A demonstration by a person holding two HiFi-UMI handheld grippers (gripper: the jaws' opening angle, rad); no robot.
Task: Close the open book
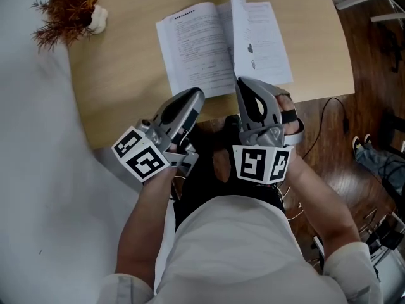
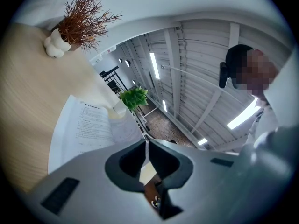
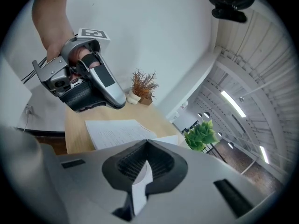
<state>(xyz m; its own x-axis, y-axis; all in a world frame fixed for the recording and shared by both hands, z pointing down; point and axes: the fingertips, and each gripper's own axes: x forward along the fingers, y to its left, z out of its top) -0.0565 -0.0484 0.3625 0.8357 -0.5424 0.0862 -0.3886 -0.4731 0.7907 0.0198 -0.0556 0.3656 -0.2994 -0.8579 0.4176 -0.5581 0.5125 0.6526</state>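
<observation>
Your head camera looks steeply down past your lap onto the pale wooden table and the open white printed book. The cameras on your left gripper and right gripper sit low at the near edge, looking across it. All three views share the book and the rust-brown dried plant.

Dried russet plant in knobbly white vase is set on light wooden table, far-left corner.
</observation>
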